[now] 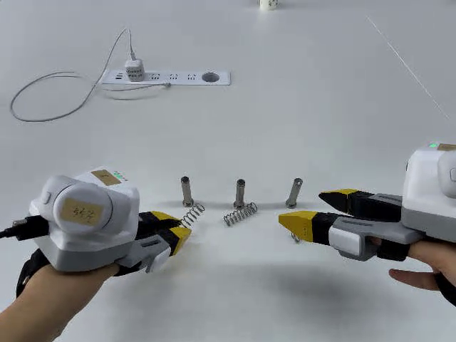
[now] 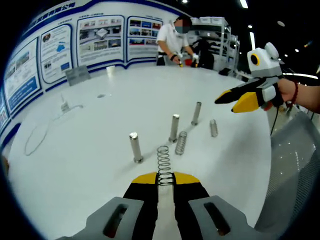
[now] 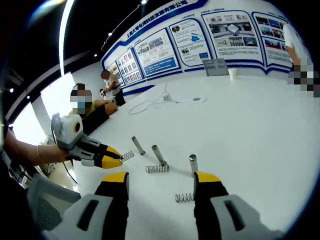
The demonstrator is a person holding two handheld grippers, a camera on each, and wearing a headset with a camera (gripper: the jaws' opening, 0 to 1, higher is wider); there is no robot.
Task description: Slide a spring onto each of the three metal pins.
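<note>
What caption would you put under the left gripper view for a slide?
Left gripper pinching a spring before three bare pins on a white table, right gripper open beyond.

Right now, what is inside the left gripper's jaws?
One end of a spring, pinched by the left gripper; the rest sticks out ahead. How far in it reaches is covered by the jaws.

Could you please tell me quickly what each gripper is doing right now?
Left gripper: shut on a spring.
Right gripper: open, holding nothing.
</note>
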